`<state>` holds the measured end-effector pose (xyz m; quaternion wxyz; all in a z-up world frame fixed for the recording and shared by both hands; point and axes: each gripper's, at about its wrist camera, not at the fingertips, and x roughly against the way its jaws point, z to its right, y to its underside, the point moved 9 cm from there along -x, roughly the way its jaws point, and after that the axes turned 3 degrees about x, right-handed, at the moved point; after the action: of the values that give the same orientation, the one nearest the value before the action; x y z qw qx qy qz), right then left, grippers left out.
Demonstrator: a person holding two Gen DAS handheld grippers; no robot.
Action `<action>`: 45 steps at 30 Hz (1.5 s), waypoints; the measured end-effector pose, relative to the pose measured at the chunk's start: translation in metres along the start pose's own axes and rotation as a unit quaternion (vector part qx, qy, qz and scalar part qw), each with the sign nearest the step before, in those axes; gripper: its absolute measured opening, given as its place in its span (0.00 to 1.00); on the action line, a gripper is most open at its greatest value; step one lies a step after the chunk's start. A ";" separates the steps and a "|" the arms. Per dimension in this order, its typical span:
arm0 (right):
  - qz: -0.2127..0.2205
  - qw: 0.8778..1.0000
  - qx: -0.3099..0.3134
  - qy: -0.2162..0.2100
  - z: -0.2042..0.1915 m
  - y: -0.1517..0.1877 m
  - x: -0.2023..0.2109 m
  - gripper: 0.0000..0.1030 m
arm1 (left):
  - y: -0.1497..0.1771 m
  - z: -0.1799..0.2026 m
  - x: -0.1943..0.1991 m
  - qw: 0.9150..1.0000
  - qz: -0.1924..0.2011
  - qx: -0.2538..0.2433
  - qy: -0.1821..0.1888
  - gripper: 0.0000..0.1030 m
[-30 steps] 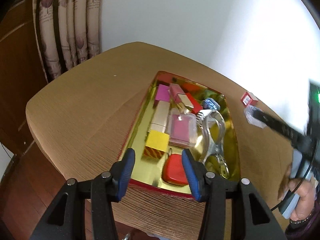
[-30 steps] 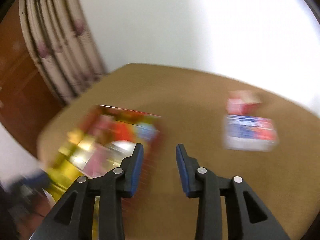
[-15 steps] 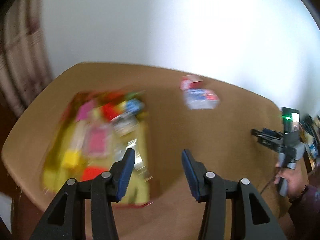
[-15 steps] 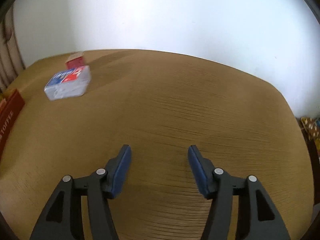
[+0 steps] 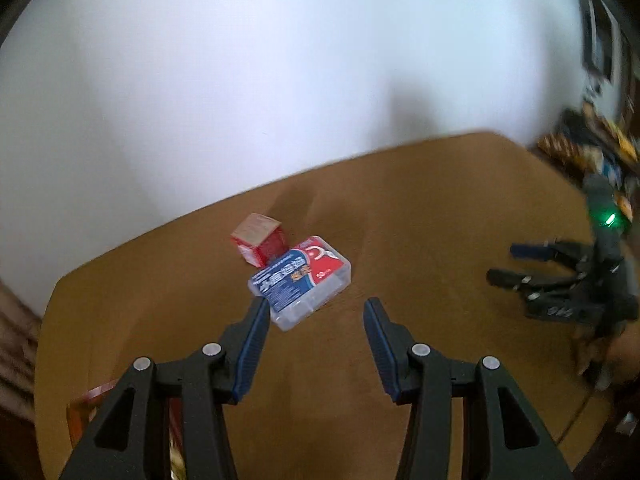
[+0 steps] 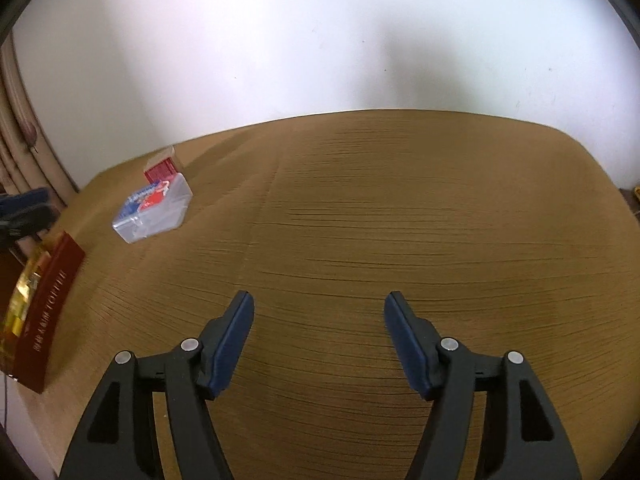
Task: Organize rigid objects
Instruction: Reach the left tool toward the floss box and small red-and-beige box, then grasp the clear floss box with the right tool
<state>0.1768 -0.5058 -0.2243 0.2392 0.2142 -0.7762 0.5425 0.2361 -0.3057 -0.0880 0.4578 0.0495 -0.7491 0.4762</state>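
Note:
A clear plastic box with a blue and red label (image 5: 302, 287) lies on the brown table, just beyond my left gripper (image 5: 316, 316), which is open and empty. A small red carton (image 5: 260, 240) stands right behind the box. Both also show in the right wrist view, the box (image 6: 154, 212) and the carton (image 6: 162, 166) at the far left. My right gripper (image 6: 319, 312) is open and empty above bare table. The red tray with gold lining (image 6: 42, 312) is at the left edge of that view.
A white wall runs behind the table (image 6: 400, 208). The right gripper's body (image 5: 560, 284) and the hand holding it show at the right of the left wrist view. A curtain (image 6: 20, 140) hangs at the far left.
My left gripper has swung away from the tray to face the clear box and red carton. My right gripper has turned right over the table and its jaws have opened wider.

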 end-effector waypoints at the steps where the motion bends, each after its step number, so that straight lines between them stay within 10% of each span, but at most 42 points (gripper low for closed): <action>1: 0.001 1.000 -0.003 -0.006 0.000 0.000 0.000 0.64 | -0.002 0.002 -0.006 1.000 -0.006 -0.013 -0.001 0.48; 12: 0.011 0.999 -0.004 -0.051 -0.005 -0.003 0.011 0.66 | -0.004 0.007 -0.065 0.982 -0.087 -0.165 0.001 0.48; 28: 0.011 0.997 -0.006 -0.077 -0.006 -0.002 0.018 0.72 | -0.013 -0.025 -0.133 0.961 -0.164 -0.221 0.011 0.51; 45: -0.005 0.997 -0.001 -0.080 0.000 0.001 0.020 0.76 | -0.026 -0.077 -0.139 0.983 -0.158 -0.093 0.024 0.51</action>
<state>0.1599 -0.5073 -0.2131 0.1795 0.2607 -0.7924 0.5215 0.3790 -0.3114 -0.1629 0.5479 0.1128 -0.7615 0.3274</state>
